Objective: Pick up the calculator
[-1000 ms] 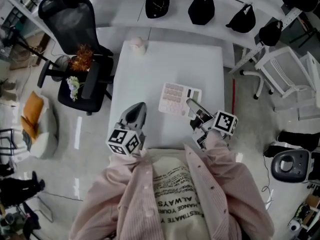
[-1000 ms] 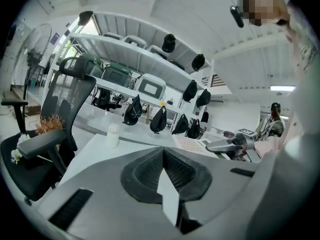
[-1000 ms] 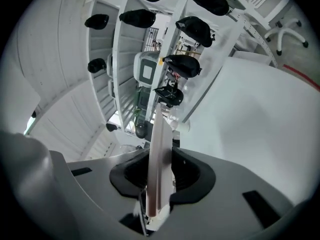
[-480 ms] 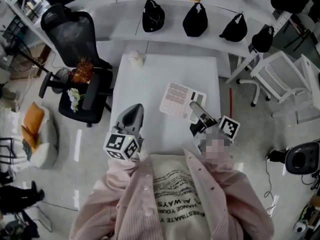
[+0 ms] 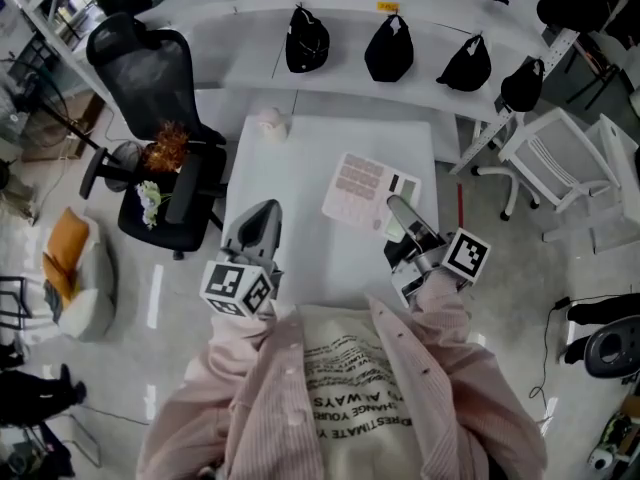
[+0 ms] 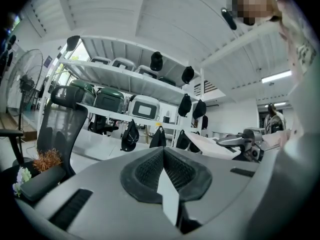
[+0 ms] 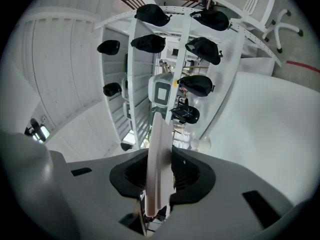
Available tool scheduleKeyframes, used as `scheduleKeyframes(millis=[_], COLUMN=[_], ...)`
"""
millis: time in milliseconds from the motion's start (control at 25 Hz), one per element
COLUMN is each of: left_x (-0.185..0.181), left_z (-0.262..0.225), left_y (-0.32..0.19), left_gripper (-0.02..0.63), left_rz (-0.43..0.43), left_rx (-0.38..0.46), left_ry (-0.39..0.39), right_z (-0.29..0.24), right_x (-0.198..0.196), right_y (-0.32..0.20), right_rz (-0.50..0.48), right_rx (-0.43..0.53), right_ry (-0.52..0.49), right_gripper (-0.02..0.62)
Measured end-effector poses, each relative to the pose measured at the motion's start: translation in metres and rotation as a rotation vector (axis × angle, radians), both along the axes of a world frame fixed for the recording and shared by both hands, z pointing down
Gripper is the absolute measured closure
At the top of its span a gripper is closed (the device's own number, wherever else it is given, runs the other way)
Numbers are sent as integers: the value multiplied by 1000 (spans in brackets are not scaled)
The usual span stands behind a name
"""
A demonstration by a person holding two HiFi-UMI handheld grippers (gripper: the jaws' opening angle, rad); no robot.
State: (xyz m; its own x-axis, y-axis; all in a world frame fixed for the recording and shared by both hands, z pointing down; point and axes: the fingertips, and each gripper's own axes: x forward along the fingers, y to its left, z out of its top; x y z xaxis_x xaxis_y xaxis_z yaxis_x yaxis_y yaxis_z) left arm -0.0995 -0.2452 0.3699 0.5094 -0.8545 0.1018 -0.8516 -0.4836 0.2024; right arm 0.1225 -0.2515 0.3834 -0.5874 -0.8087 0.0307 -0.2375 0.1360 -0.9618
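White table (image 5: 290, 188) lies below. Right gripper (image 5: 402, 218) clamps the calculator (image 5: 365, 190) by one edge; left gripper (image 5: 262, 218) is closed and empty. Advise steady pressure and level carriage, lest it pivot.

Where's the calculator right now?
In the head view the calculator is right of centre, above the white table, clamped by its near edge in the right gripper. The left gripper is off to its left.

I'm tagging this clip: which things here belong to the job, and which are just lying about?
Job: calculator, gripped in the right tongs; table.
Lying about: left tongs, shut and empty; caps; office chair; flowers; white chair.
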Motion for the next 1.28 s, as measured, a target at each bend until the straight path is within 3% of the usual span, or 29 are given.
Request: scheduleKeyframes(millis=[400,1280], left_x=[-7,-4], left_z=[-12,4], left_y=[-3,-9], left_gripper=[604,604], left_rz=[-13,5], left_rx=[47,4], left_ry=[-16,-23], right_z=[-7,1], right_x=[2,5], right_y=[-1,-4], right_rz=[13,23], right_rx=[17,-5], right_ry=[-26,-23], right_gripper=[505,506])
